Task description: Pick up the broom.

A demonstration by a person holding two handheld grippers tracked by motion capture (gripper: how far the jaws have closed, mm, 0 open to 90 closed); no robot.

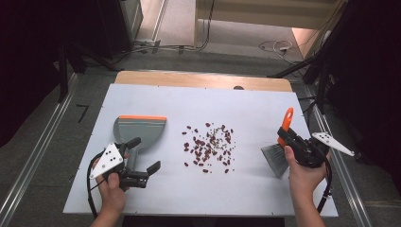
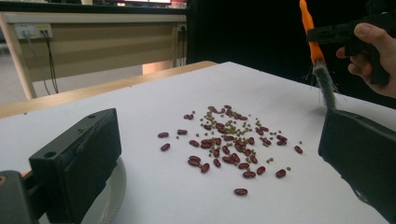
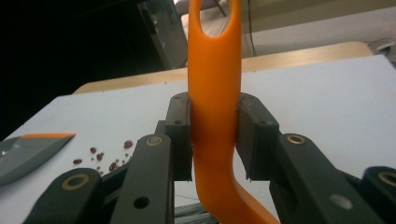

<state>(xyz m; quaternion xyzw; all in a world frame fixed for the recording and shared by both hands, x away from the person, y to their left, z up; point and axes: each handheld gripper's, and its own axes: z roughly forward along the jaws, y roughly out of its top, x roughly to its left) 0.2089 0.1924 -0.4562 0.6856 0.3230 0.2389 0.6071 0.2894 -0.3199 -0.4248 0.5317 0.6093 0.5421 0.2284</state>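
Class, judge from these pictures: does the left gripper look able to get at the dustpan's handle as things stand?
Probably yes. The left gripper stands open, holding nothing, right over the grey dustpan and its handle, with bare white table around; the beans lie off to the side, out of the way.

A lab-like recording room: white table (image 1: pixel 142 189), floor rails (image 1: pixel 28 165), loose cables (image 1: pixel 274 46), dark surroundings.

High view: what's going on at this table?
A person is set up to sweep spilled beans. The right gripper has its jaws shut on the orange handle of a small brush, held right of the pile. The left gripper, jaws open and holding nothing, sits by the handle of the grey dustpan, which lies left of the beans.
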